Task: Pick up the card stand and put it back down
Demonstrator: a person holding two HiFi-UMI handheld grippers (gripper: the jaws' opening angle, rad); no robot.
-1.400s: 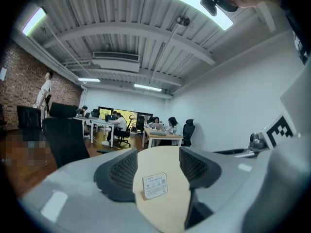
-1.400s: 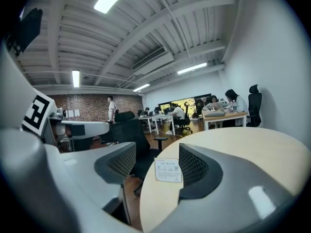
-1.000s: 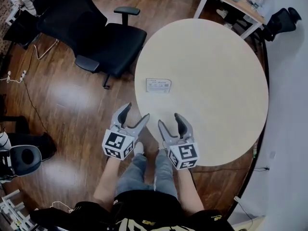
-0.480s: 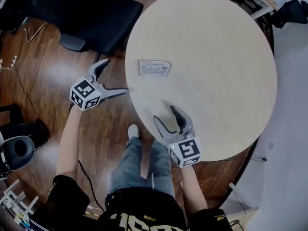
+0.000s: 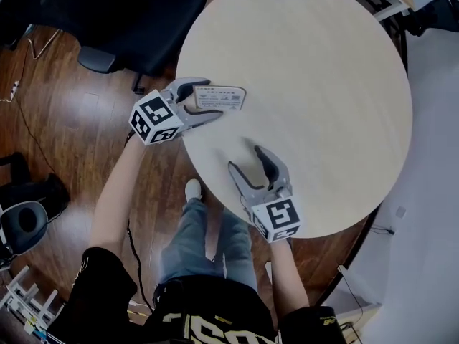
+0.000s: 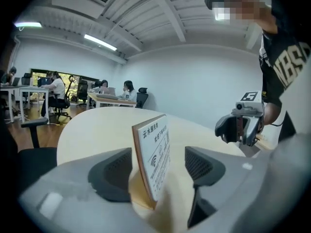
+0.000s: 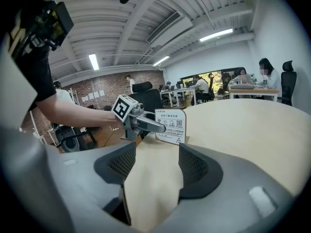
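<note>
The card stand (image 5: 224, 99), a small white printed card on a wooden base, stands near the left edge of the round beige table (image 5: 323, 77). My left gripper (image 5: 211, 99) reaches in from the left with one jaw on each side of it, and the jaws are closing. In the left gripper view the card stand (image 6: 153, 144) stands upright between the pads, close to the left pad with a gap on its right. My right gripper (image 5: 246, 160) hovers open over the table's near edge with nothing in it. The card stand (image 7: 171, 125) shows ahead of it.
A black office chair (image 5: 136, 20) stands off the table's left side on the wooden floor (image 5: 64, 120). The person's legs are below the table's near edge. Desks with seated people fill the room's background.
My left gripper swung from beside the table's left edge over to the card stand and now straddles it. The right gripper has barely moved.
</note>
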